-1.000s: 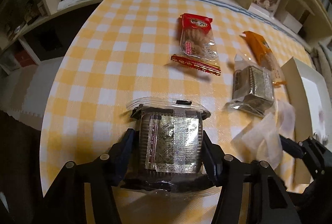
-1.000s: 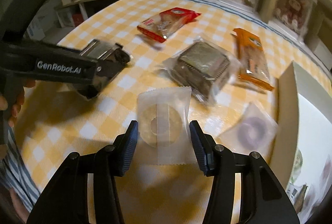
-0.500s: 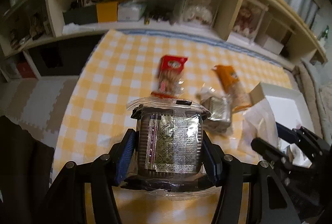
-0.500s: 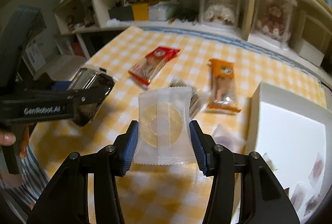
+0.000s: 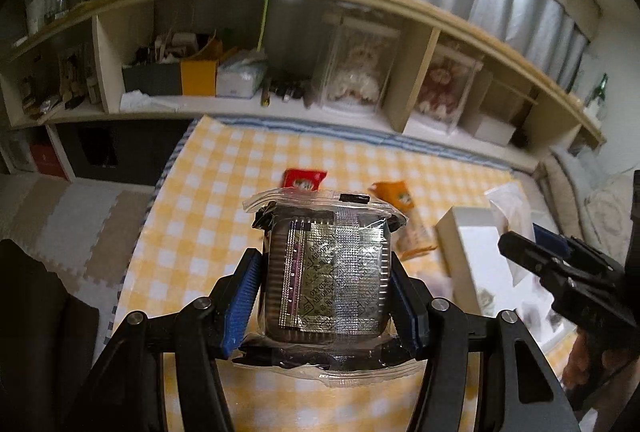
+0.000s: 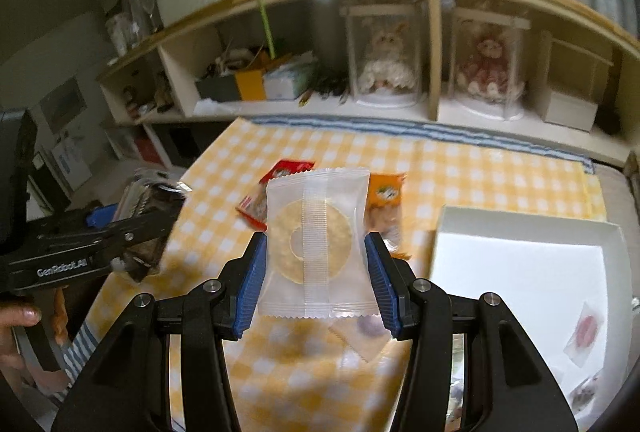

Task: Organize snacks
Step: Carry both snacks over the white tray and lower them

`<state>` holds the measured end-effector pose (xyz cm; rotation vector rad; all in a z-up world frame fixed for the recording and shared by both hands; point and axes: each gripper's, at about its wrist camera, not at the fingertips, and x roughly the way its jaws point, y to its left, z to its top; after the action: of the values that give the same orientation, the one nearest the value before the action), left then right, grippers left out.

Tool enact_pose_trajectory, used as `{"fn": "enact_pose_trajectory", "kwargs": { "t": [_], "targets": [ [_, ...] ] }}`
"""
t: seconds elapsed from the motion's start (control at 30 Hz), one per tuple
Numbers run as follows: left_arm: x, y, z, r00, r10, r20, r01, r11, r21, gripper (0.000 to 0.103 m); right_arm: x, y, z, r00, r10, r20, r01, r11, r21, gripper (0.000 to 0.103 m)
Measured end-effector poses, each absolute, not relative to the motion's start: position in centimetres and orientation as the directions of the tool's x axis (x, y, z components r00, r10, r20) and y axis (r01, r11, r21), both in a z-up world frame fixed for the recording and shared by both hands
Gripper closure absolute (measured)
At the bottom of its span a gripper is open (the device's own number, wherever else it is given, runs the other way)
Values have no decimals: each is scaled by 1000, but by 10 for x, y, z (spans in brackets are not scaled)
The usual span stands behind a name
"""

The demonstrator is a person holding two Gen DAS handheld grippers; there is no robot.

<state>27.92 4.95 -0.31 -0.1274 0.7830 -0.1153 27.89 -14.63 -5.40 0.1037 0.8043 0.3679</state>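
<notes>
My left gripper (image 5: 326,292) is shut on a dark cake in clear wrap with a silver absorber sachet (image 5: 328,280), held well above the yellow checked table (image 5: 224,192). My right gripper (image 6: 314,268) is shut on a clear packet with a yellow ring snack (image 6: 316,240), also lifted. A white box (image 6: 520,272) sits at the table's right side with a few small packets inside. A red packet (image 6: 280,172) and an orange packet (image 6: 384,200) lie on the table behind. The left gripper with its cake also shows in the right wrist view (image 6: 148,216).
A small packet with a purple ring (image 6: 368,328) lies on the table below the right gripper. Wooden shelves (image 5: 280,44) with boxes and cased dolls run along the far side. Foam floor mats (image 5: 60,208) lie left of the table.
Both grippers have risen and tilted up with their packets, so the table looks farther away and the shelves fill more of the view. The right gripper has moved toward the white box.
</notes>
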Motion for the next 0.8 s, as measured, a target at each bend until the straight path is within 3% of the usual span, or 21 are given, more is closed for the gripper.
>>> {"fn": "enact_pose_trajectory", "kwargs": {
  "t": [0.37, 0.8],
  "targets": [
    [254, 22, 29, 752, -248, -611, 142, 966, -216, 45, 262, -217, -25, 690, 289, -663, -197, 957, 212, 52],
    [296, -74, 10, 648, -421, -635, 305, 907, -290, 45, 258, -317, -26, 714, 154, -683, -10, 978, 210, 52]
  ]
}}
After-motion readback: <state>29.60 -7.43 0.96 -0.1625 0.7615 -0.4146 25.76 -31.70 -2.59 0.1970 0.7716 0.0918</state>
